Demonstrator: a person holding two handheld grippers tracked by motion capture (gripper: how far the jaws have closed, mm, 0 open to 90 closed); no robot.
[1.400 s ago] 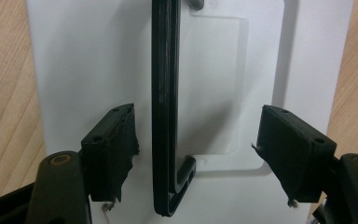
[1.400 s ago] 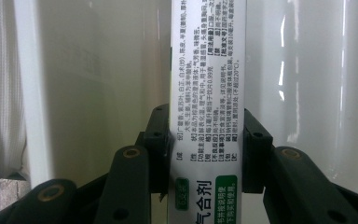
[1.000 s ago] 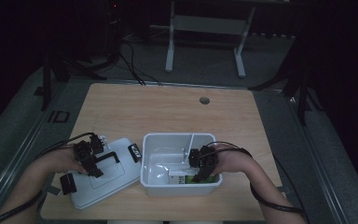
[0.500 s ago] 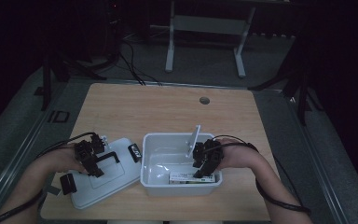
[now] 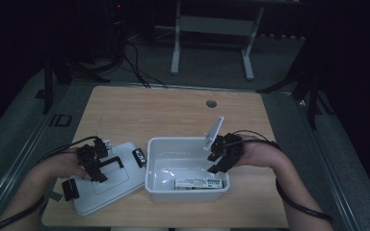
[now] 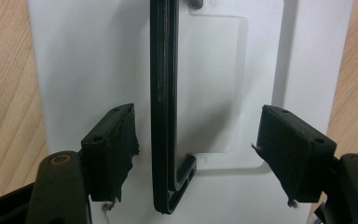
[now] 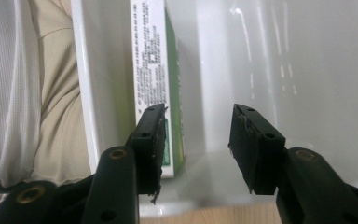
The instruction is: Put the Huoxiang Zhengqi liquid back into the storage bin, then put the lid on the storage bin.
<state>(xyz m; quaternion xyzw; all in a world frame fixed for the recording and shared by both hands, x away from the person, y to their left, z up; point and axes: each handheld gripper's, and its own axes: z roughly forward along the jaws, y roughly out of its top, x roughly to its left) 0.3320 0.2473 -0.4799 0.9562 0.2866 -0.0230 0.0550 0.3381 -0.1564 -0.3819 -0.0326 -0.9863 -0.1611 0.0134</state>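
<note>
Currently we list: box [image 5: 197, 183] lying in bin [image 5: 156, 163], by its near wall; right gripper [image 5: 218, 162] spread, empty, above it. Left gripper [image 5: 96, 166] spread astride lid [image 5: 107, 188] handle [image 6: 164, 116]. Step, we judge: packing done; next, clamp handle.

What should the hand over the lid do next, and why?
Probably close the left gripper on the lid's black handle. Its jaws are open with the handle standing between them, nearer one jaw. The lid lies flat on the table beside the open white bin, so gripping the handle looks like the next small step to lifting it.
</note>
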